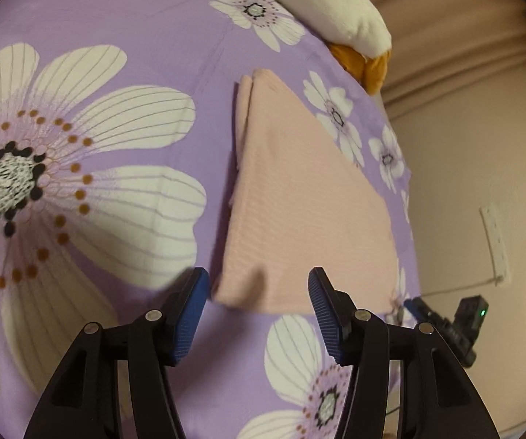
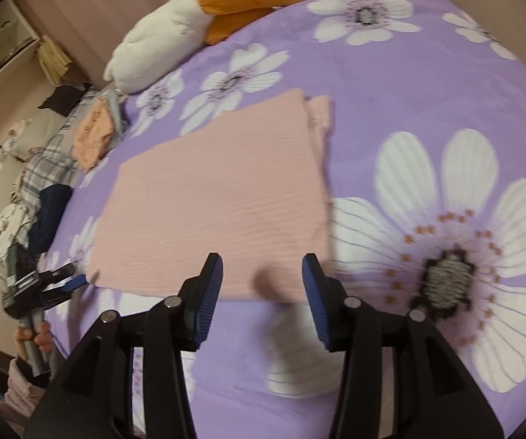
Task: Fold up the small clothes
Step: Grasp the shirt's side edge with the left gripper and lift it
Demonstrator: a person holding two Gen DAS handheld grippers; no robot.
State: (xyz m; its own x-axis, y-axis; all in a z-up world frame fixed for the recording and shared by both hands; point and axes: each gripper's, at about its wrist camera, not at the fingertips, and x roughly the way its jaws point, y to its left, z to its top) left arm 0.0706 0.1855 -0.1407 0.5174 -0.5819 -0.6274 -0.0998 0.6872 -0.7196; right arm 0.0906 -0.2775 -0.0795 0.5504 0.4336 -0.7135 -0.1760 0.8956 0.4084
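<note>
Both grippers stand w/ jaws apart, nothing between the pads. Left gripper hangs over the near edge of the folded pink cloth, not touching it as far as I can tell. Right gripper is the same, at the same near edge but from the other side. Cloth lies flat on the purple flowered bedsheet, straight ahead of both jaws, long axis running away from left gripper and across in front of right one. Both about equally near; probably the next fold starts from this edge.

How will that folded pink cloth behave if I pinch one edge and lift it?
The folded pink cloth lies flat and thin on the purple flowered sheet, so it probably droops rather than staying stiff. Its stacked layers, visible at the far edge, may slide apart and unfold. It looks light.
</note>
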